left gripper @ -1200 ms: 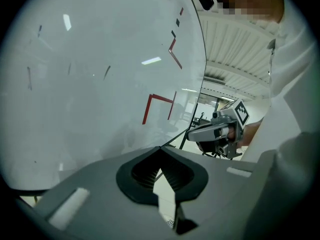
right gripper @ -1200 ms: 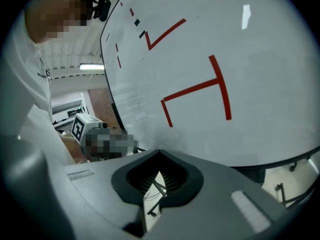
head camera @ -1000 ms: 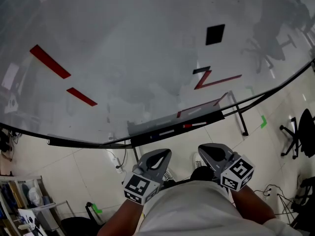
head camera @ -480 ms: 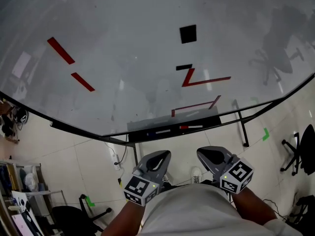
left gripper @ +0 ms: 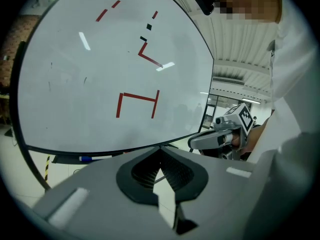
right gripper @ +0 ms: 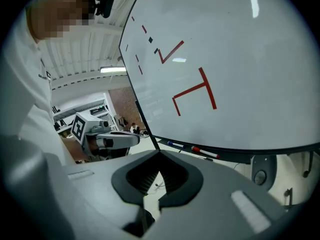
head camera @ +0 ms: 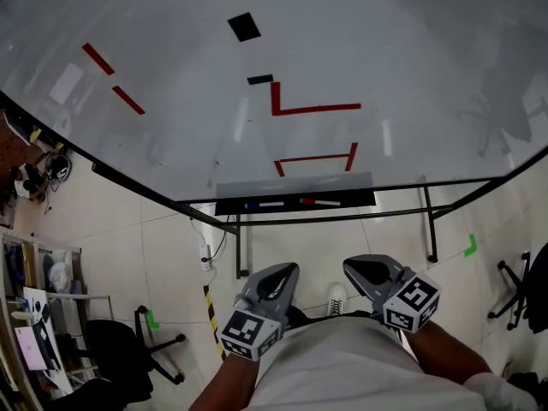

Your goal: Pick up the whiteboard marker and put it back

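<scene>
Close at my waist I hold my left gripper (head camera: 276, 274) and right gripper (head camera: 363, 269), each with its jaws pressed together on nothing, well short of the whiteboard (head camera: 411, 50). A red-capped marker (head camera: 318, 201) and a blue-capped marker (head camera: 255, 205) lie end to end in the tray (head camera: 364, 199) under the board. If I reach in with the jaws closed, I would likely just knock a marker off that narrow ledge or shove its neighbour. Pale tiled floor (head camera: 171, 255) spreads below, with an office chair (head camera: 128, 349) at left.

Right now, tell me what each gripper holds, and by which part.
Nothing is held. The left gripper and right gripper are both shut and empty; the red-capped white whiteboard marker lies on the black tray.
</scene>
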`<state>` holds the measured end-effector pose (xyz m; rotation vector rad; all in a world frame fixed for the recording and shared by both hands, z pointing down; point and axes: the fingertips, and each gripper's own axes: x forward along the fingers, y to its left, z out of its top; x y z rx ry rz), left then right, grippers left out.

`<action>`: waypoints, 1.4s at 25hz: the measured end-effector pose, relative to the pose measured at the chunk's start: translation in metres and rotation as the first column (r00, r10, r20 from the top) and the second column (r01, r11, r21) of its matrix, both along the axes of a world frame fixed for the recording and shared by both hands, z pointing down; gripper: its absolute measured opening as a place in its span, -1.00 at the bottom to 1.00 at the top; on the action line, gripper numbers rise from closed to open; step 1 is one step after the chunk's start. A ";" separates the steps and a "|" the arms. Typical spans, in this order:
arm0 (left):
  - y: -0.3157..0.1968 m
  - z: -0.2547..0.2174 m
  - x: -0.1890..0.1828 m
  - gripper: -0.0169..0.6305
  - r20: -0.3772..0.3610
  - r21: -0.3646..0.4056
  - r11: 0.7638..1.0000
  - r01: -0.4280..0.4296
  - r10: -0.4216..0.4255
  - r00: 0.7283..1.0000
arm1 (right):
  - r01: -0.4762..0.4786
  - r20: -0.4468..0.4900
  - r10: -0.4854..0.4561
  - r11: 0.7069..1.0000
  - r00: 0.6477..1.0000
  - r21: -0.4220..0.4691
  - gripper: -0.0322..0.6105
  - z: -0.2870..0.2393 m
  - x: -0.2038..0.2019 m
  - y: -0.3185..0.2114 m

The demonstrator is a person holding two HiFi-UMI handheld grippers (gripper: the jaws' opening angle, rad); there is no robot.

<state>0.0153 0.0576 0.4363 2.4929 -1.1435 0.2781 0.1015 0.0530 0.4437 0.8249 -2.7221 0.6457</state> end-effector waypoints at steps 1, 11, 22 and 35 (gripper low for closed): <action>0.003 0.001 0.001 -0.90 0.003 -0.004 1.000 0.002 -0.002 1.000 | -0.001 0.006 0.001 1.000 1.000 -0.003 -0.89 0.000 0.001 0.002; 0.016 -0.003 -0.017 -0.90 0.040 -0.027 0.997 -0.065 0.066 0.997 | -0.104 0.030 0.104 0.994 0.994 0.020 -0.89 -0.012 -0.011 0.021; 0.019 -0.008 -0.056 -0.90 0.029 0.004 0.990 -0.142 0.142 0.989 | -0.162 0.006 0.162 0.987 0.987 0.001 -0.90 -0.004 -0.057 0.034; 0.015 -0.006 -0.073 -0.90 -0.009 -0.003 0.993 -0.120 0.120 0.993 | -0.149 -0.022 0.149 0.989 0.989 -0.003 -0.90 -0.002 -0.072 0.031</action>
